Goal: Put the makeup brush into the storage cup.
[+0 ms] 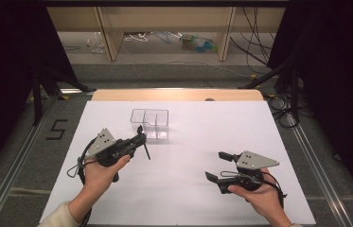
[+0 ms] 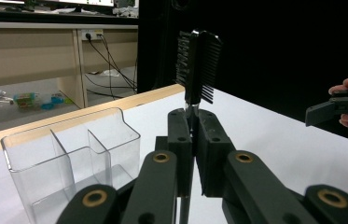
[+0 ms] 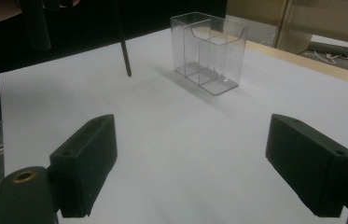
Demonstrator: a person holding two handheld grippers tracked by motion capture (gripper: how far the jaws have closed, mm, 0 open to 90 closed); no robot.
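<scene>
brush [image 2: 198,60]: pinched by its thin handle in the left claw [image 1: 138,140], head up, just beside the clear organizer [image 1: 150,122] (likely bound for a slot)
right claw [image 1: 216,165]: wide open, empty, well apart from the organizer
counter [image 1: 188,198]: white

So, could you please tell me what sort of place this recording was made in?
Probably a lab or workshop set up for recording: a table with a white sheet flanked by black curtains, loose cables on the floor, and plain wooden benches behind.
</scene>
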